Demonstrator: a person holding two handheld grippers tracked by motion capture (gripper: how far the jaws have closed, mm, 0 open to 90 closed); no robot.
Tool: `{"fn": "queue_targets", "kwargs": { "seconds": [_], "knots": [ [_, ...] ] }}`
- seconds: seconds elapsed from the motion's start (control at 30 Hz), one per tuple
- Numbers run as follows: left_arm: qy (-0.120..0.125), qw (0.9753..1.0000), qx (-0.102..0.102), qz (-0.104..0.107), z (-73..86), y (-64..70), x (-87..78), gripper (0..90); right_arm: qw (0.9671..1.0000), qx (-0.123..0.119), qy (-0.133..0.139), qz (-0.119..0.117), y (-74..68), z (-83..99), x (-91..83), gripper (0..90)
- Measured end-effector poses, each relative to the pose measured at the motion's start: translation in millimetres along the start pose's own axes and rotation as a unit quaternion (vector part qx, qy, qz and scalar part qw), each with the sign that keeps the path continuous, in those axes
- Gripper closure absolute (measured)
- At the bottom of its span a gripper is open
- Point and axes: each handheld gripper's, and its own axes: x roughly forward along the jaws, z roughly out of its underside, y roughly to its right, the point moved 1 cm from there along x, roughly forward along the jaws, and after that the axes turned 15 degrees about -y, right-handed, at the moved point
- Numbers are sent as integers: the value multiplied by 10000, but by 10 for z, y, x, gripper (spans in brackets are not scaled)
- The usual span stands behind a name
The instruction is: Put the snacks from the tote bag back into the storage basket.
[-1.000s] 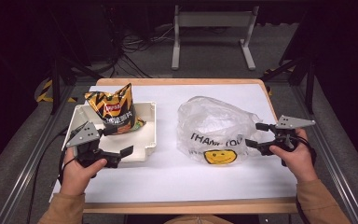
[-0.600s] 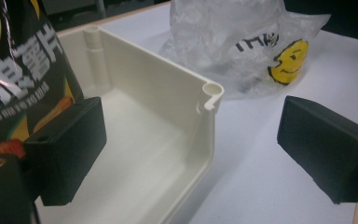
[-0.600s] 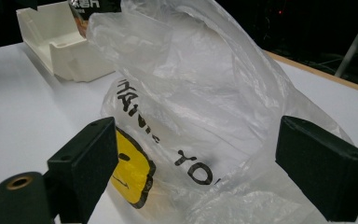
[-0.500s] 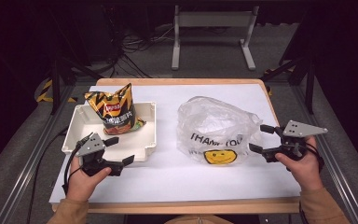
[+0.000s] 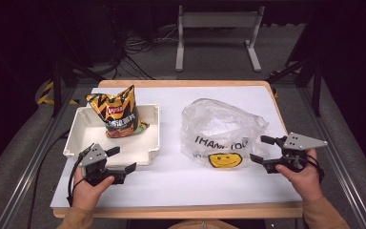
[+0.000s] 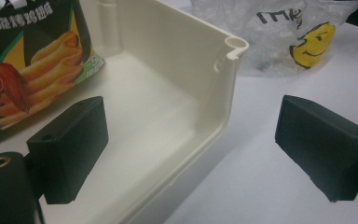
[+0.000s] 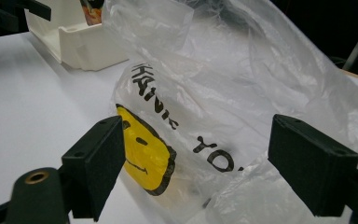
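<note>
- Grippers sit low at the near edge of the table (image 5: pixel 171 186), one in each hand, both with jaws spread wide and holding nothing.
- Left gripper (image 5: pixel 121 160) is at the near right corner of the white tray (image 5: pixel 78 133); one jaw is over the tray floor, the other outside its wall.
- Snack bag (image 5: pixel 116 114) stands inside the tray, toward its far side.
- Right gripper (image 5: pixel 262 149) points at the clear plastic bag (image 5: pixel 219 126), jaws just beside its crumpled right edge.
</note>
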Motion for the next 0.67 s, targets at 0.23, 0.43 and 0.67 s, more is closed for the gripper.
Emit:
{"fn": "queue_targets", "kwargs": {
  "seconds": [0.23,0.43,0.67],
  "knots": [
    [-74,9999,-96,-110,88,-38,42,119,9999,-18,-39,-91,-51,77,92,203],
    [-32,10000,-16,-16,79,-19,49,120,9999,7,-62,-92,-39,102,113,197],
    [31,10000,18,23,73,-15,45,119,9999,56,-47,-101,-29,112,125,193]
  ]
}}
